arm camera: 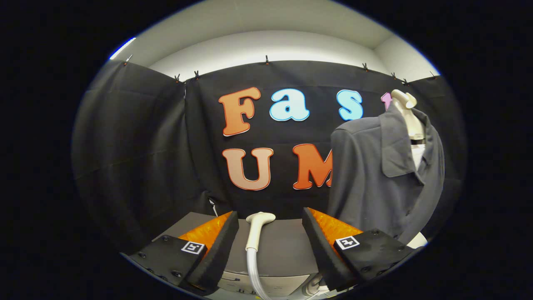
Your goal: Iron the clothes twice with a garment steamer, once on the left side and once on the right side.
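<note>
A flat grey tabletop point(287, 243) is running back to the black cloth wall, w/ a bare patch showing btwn the fingers. A silver-grey boxy steamer base point(270, 284) is sitting on it at approx 6 o'clock, nearest the camera. A cream plastic steamer head point(259, 225) w/ a pale ribbed hose point(252, 268) is rising from that base. A small white rounded object point(417, 240) is peeking out at 4 o'clock; can't tell what it is. The gripper point(270, 212) is hovering w/ fingers spread wide, touching nothing, steamer head btwn them.
</note>
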Tool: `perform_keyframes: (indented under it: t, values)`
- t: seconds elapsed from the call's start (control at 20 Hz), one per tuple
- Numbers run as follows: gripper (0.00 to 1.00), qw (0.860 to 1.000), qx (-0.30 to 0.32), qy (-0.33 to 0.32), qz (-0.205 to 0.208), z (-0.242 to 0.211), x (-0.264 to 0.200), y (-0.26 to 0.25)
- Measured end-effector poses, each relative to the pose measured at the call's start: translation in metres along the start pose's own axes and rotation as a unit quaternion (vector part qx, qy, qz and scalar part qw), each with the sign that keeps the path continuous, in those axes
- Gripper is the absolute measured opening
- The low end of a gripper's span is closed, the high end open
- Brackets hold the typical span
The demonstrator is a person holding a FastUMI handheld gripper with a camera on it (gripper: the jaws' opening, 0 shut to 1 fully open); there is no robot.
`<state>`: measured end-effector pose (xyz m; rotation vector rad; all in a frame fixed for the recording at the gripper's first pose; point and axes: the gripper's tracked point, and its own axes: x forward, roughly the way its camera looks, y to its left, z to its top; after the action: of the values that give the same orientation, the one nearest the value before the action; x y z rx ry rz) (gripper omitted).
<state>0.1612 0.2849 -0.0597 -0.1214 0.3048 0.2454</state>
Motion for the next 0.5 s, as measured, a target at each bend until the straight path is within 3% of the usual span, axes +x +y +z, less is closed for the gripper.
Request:
perform_keyframes:
  t: [0.25,0.5]
  values:
    - [0.99,0.997,0.006,0.077,0.028,-0.010,0.079,0.039]
    - [0.97,0.987,-0.029,0.160,-0.004,-0.047,0.153,0.028]
